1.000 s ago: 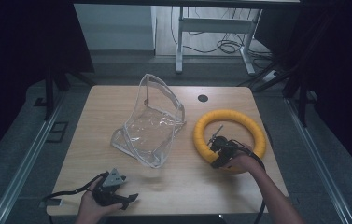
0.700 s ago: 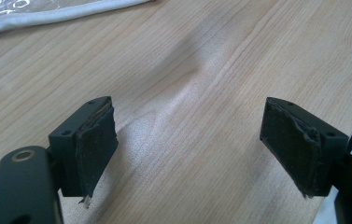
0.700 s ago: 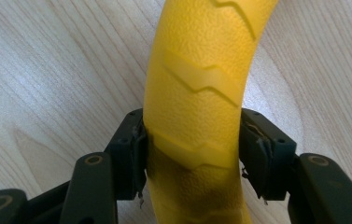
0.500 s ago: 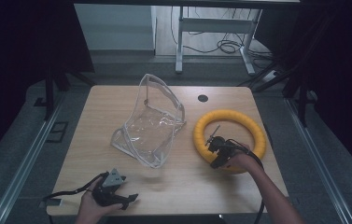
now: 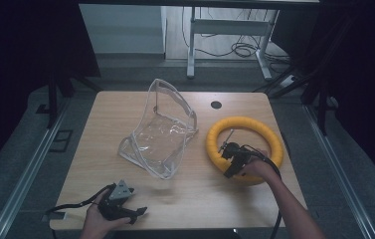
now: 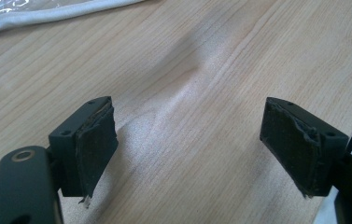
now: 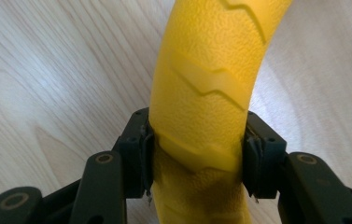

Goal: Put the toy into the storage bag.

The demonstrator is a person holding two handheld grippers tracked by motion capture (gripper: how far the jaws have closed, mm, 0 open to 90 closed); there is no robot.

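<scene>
Right gripper fingers just closing, now pinching yellow ring lying on worktop; left gripper fingers resting spread, holding nothing.

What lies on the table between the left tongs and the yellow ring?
Bare wood only. In the high view, the table between the left tongs and the yellow ring holds nothing.

Right tool jaws have just closed tight; left tool jaws gape wide.
</scene>
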